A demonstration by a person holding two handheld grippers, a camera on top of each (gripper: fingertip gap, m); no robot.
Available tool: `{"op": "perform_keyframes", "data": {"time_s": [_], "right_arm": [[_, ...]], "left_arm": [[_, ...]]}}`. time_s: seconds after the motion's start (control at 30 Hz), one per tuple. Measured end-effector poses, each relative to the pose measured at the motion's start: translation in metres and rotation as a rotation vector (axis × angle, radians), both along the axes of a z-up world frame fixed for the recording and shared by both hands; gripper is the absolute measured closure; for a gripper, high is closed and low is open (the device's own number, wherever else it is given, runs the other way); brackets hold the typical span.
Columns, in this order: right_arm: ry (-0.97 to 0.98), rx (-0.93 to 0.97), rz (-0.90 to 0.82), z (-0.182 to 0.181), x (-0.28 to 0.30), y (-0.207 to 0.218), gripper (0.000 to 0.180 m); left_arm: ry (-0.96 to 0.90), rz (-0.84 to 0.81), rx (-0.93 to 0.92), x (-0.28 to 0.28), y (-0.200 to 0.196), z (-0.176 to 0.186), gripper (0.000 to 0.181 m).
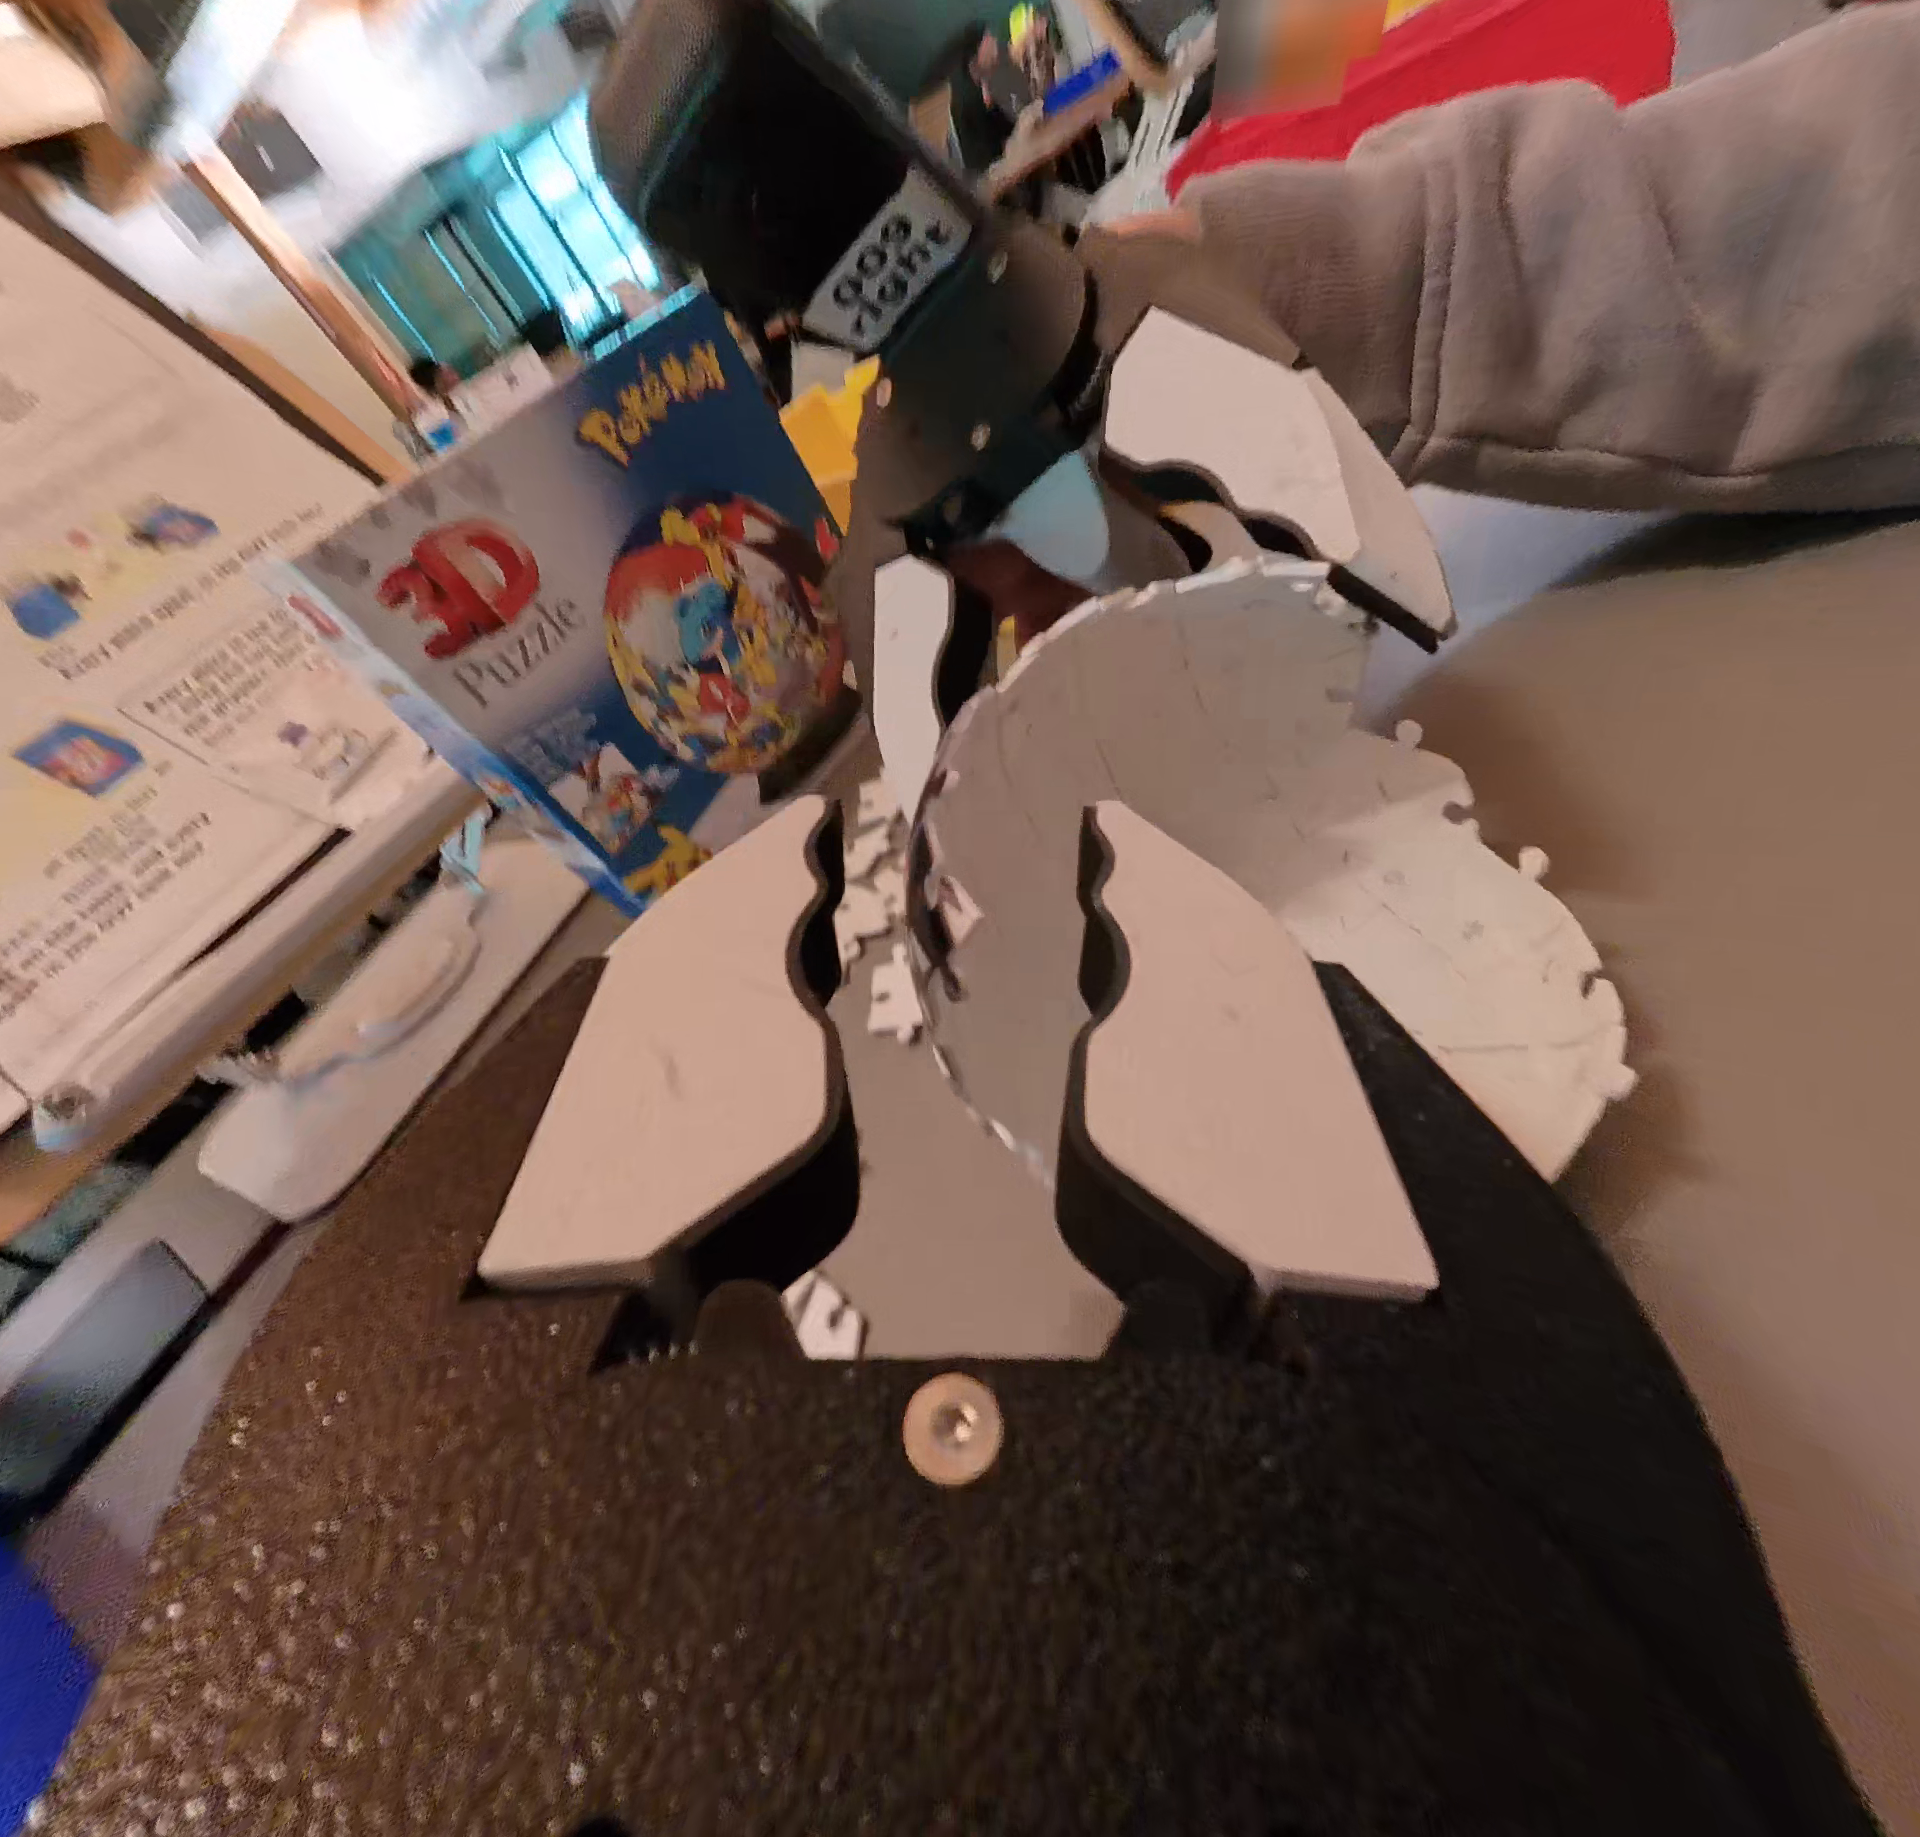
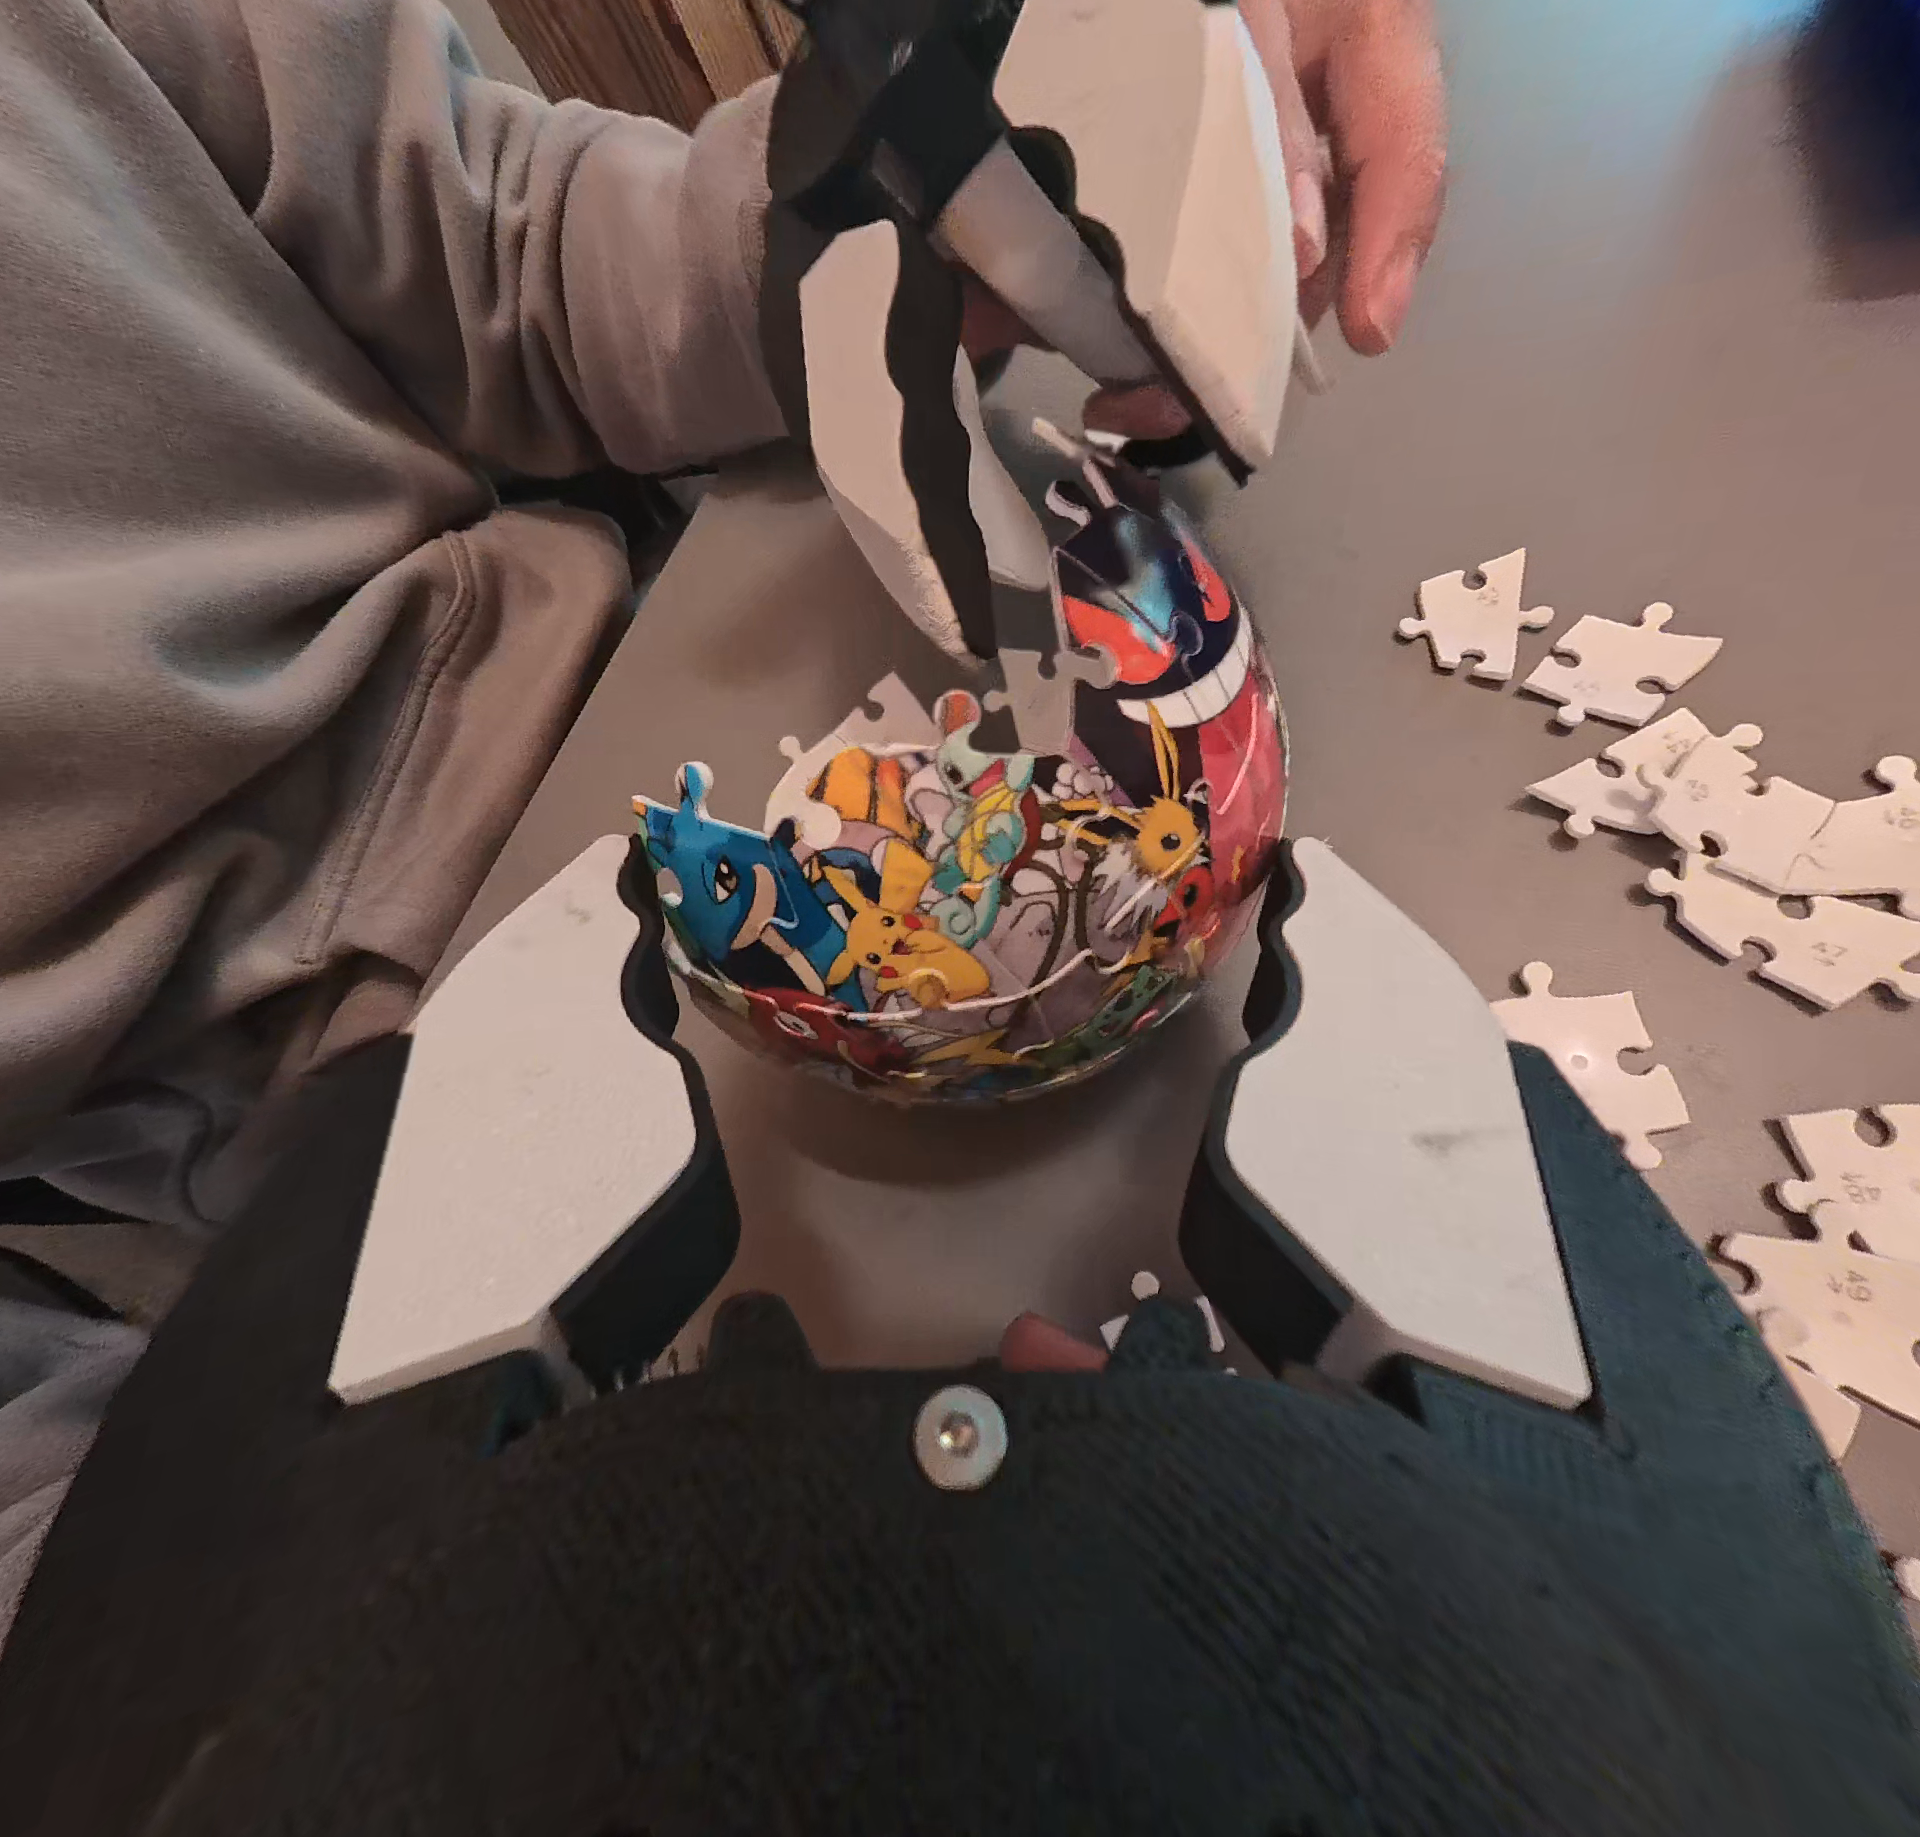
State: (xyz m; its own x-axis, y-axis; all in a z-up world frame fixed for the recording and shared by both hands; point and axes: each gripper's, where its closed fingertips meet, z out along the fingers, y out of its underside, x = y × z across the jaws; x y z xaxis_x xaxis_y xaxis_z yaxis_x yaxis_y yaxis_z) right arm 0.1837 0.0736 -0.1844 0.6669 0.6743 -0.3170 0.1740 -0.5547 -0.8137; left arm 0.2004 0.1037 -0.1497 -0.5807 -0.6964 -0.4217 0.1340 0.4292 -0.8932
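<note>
- Leaflet (image 1: 156, 707): printed sheet, far left, lying flat.
- Box (image 1: 623, 624): blue and white puzzle carton, upright, beside the leaflet.
- Left gripper (image 1: 961, 821): jaws spread, straddling the tall wall of the shell and gripping nothing. A grey-backed piece (image 2: 1029, 696) sits at the rim just under one fingertip; whether it is attached cannot be told.
- Shell (image 2: 935, 935): part-built puzzle ball with a cartoon print outside and white inside, at the table (image 2: 1558, 437) edge.
- Right gripper (image 2: 961, 852): jaws wide, with both tips pressed against the shell's opposite sides.
- Sleeve (image 1: 1610, 281): grey, behind the right gripper.
- Pieces (image 2: 1766, 852): loose and white side up, scattered at the right.
</note>
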Motion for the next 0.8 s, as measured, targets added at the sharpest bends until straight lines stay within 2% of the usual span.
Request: {"op": "perform_keyframes", "data": {"time_s": [0.2,0.3,0.4,0.43,0.57,0.63,0.73,0.8], "right_arm": [[-0.036,0.012,-0.003,0.002,-0.003,0.001,0.072],[-0.068,0.013,0.001,0.002,-0.006,0.001,0.072],[-0.100,0.024,0.007,0.003,-0.009,0.002,0.072],[-0.105,0.023,0.006,0.003,-0.010,0.003,0.072],[-0.138,0.028,0.011,0.004,-0.015,0.004,0.072],[-0.162,0.033,0.013,0.004,-0.016,0.003,0.072],[-0.186,0.040,0.014,0.005,-0.019,0.003,0.072],[-0.200,0.044,0.016,0.005,-0.020,0.004,0.072]], "left_arm": [[0.254,0.182,0.021,-0.025,0.030,-0.021,0.133],[0.333,0.290,-0.005,-0.047,0.037,-0.025,0.147],[0.480,0.274,0.035,-0.075,0.022,-0.046,0.148],[0.503,0.314,0.034,-0.078,0.022,-0.053,0.149],[0.523,0.508,-0.179,-0.065,0.044,-0.059,0.141],[0.521,0.492,-0.289,-0.057,0.046,-0.051,0.130],[0.478,0.431,-0.238,-0.042,0.042,-0.040,0.125],[0.406,0.400,-0.133,-0.032,0.039,-0.035,0.130]]}}
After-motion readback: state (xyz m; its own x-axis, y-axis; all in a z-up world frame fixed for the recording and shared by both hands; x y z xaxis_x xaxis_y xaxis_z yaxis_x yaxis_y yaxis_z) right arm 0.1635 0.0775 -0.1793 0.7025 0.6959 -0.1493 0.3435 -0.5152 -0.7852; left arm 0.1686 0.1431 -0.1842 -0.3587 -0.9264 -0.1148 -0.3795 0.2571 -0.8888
